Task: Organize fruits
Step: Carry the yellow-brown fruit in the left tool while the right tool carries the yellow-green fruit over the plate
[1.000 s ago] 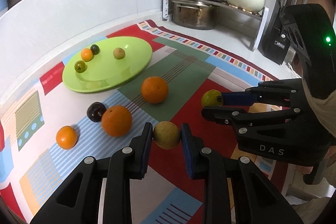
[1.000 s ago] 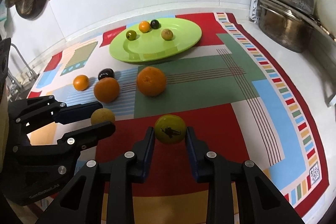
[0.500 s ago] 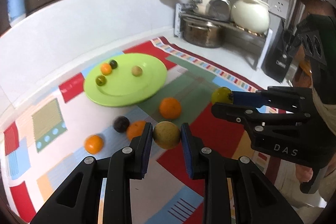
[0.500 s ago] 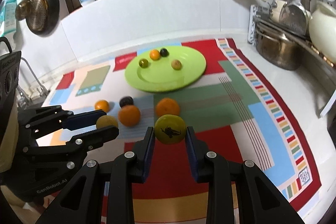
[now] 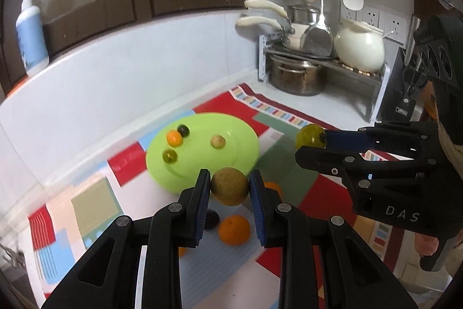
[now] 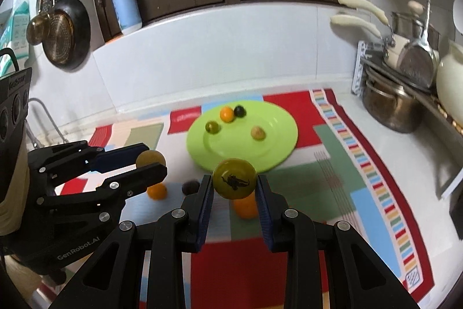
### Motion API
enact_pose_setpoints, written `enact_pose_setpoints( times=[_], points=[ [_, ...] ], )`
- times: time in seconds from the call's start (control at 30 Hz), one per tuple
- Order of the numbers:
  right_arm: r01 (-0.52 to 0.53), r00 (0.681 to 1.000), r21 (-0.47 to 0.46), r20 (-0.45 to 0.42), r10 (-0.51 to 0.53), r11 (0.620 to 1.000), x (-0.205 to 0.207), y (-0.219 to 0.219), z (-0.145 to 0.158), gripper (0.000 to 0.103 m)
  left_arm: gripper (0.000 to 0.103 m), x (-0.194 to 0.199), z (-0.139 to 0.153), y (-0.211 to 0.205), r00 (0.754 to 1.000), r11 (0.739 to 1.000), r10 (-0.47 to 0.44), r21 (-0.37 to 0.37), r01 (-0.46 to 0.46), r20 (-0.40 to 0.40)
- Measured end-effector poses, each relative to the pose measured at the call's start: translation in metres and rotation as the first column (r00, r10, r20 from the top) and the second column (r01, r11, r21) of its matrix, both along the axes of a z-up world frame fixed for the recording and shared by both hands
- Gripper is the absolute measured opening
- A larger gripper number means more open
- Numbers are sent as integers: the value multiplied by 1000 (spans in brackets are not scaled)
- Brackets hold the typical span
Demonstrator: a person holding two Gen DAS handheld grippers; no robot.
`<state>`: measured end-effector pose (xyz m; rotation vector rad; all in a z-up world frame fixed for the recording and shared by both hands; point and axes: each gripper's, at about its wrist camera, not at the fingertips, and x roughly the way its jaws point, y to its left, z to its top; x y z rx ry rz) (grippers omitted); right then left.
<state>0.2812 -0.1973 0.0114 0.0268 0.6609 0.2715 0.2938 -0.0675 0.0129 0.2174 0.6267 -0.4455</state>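
My left gripper [image 5: 229, 187] is shut on a brownish-yellow round fruit [image 5: 229, 186] and holds it high above the mat. My right gripper [image 6: 234, 184] is shut on a yellow-green fruit [image 6: 234, 178] with a dark mark, also lifted. Each gripper shows in the other's view: the right one [image 5: 314, 141], the left one [image 6: 152, 164]. A green plate [image 6: 277, 141] lies ahead on the mat with several small fruits. Oranges [image 5: 233, 230] and a dark fruit [image 6: 190, 186] lie on the mat below the grippers.
A patterned mat [image 6: 361, 164] covers the counter. A rack with pots and a white kettle [image 5: 358, 48] stands at the right back corner. A soap bottle [image 6: 126, 7] stands on the ledge. A pan lid [image 6: 58, 31] hangs at left.
Both grippers have risen from the mat with their fruits held; the plate and loose fruits now look smaller and lower in both views.
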Motion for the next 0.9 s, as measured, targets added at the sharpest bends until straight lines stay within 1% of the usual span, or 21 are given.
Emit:
enact_pose_setpoints(
  times=[0.27,0.43,0.67,0.9],
  points=[
    [-2,1000,-3,26,2,1000,32,10,23,31,28,33,17,5,999,1000,-10,9,10,44],
    [-2,1000,-16,26,2,1000,54,13,28,31,28,59,21,4,999,1000,-8,15,7,44],
    [0,1000,-25,10,1,1000,87,13,26,31,28,93,13,1,1000,1000,-5,24,5,13],
    [-3,1000,-32,-27,2,999,125,8,14,31,28,126,-3,0,1000,999,8,45,-7,-24]
  ],
)
